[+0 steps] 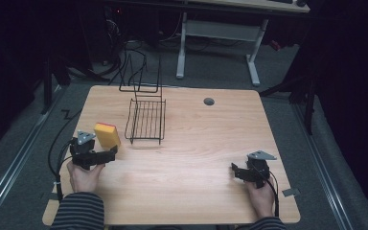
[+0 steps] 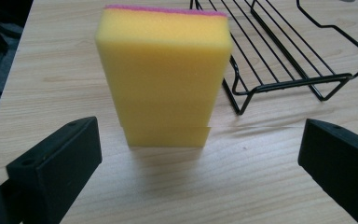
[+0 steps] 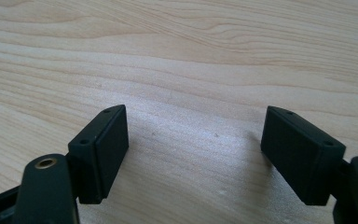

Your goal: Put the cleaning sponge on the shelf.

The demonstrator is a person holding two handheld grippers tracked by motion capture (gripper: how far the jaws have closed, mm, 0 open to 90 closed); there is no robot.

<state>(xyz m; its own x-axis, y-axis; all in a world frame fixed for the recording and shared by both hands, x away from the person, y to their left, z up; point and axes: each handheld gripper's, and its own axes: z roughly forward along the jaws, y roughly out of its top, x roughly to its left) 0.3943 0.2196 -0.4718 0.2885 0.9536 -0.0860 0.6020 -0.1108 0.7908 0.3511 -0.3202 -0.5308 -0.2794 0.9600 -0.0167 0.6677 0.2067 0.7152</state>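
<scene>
High view: yellow sponge (image 1: pixel 107 135) upright on surface (image 1: pixel 191 158) beside wire rack (image 1: pixel 146 120), left gripper (image 1: pixel 109 152) wide open before it, apparently just released; right gripper (image 1: pixel 233 171) open, empty; next, regrasp squarely.

In the left gripper view the rack (image 2: pixel 289 51) is cut off by the top edge, and the sponge (image 2: pixel 163 70) hides its left part. Both jaws run off the bottom. In the high view, the sleeves (image 1: pixel 79 211) are cropped at the lower edge.
</scene>
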